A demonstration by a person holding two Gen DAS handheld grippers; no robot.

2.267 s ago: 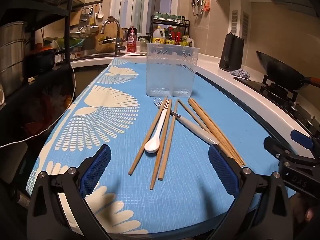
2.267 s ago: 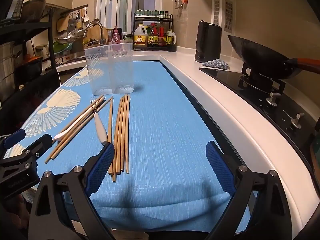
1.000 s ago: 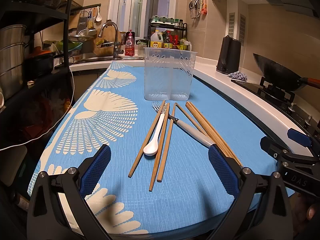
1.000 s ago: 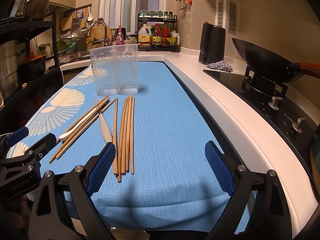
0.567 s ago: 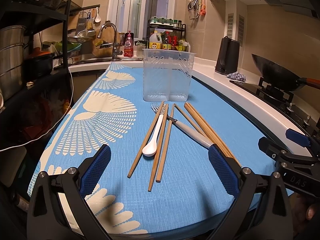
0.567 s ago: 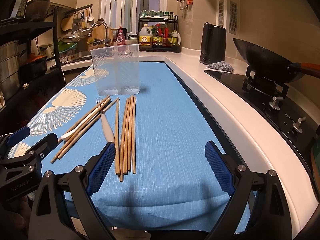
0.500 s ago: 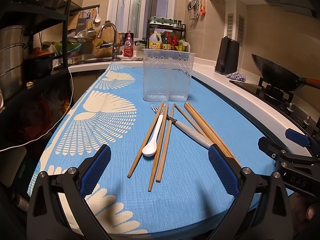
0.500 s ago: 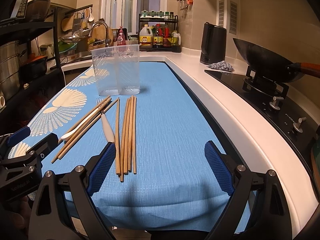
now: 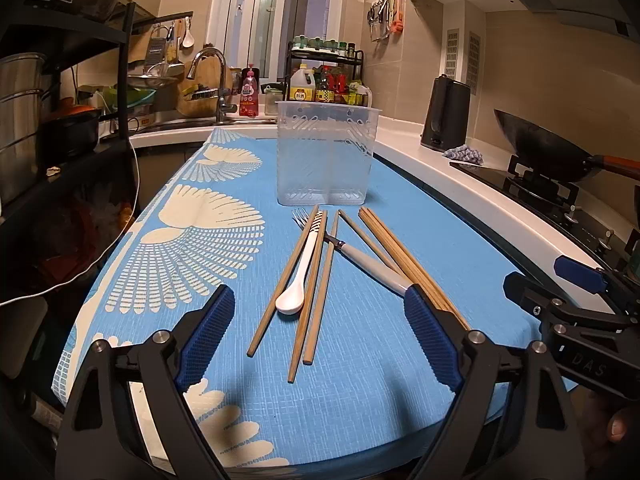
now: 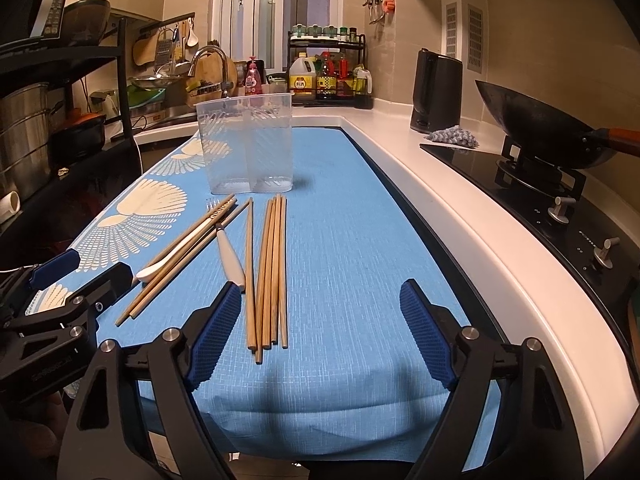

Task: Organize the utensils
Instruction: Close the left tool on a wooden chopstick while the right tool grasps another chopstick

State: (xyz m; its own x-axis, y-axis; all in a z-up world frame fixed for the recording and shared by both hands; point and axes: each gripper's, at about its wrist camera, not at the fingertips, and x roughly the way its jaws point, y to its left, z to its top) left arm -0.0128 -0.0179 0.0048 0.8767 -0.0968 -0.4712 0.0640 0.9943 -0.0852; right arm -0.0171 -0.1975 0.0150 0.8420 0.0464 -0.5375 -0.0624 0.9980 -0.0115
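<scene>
A clear plastic utensil holder [image 9: 326, 156] [image 10: 248, 144] stands upright on the blue cloth [image 9: 400, 360]. In front of it lie a white spoon [image 9: 298, 276], a white-handled fork [image 9: 372, 264] [image 10: 230, 256], three loose chopsticks [image 9: 316, 280] and a bundle of several chopsticks [image 9: 404, 256] [image 10: 272, 272]. My left gripper [image 9: 320, 332] hovers at the near ends of the loose chopsticks. Its jaws are closing, and the pads touch nothing. My right gripper [image 10: 320, 320] hovers at the bundle's near ends. Its jaws are closing too, with nothing gripped.
A white counter runs along the right with a black kettle [image 10: 436, 96], a rag [image 10: 452, 136] and a wok [image 10: 540, 128] on the stove. The sink faucet [image 9: 212, 80] and bottle rack [image 9: 328, 80] are at the back. Black shelves with pots [image 9: 24, 120] stand left.
The fingers of both grippers have drawn slightly inward. The utensils and the holder lie as before.
</scene>
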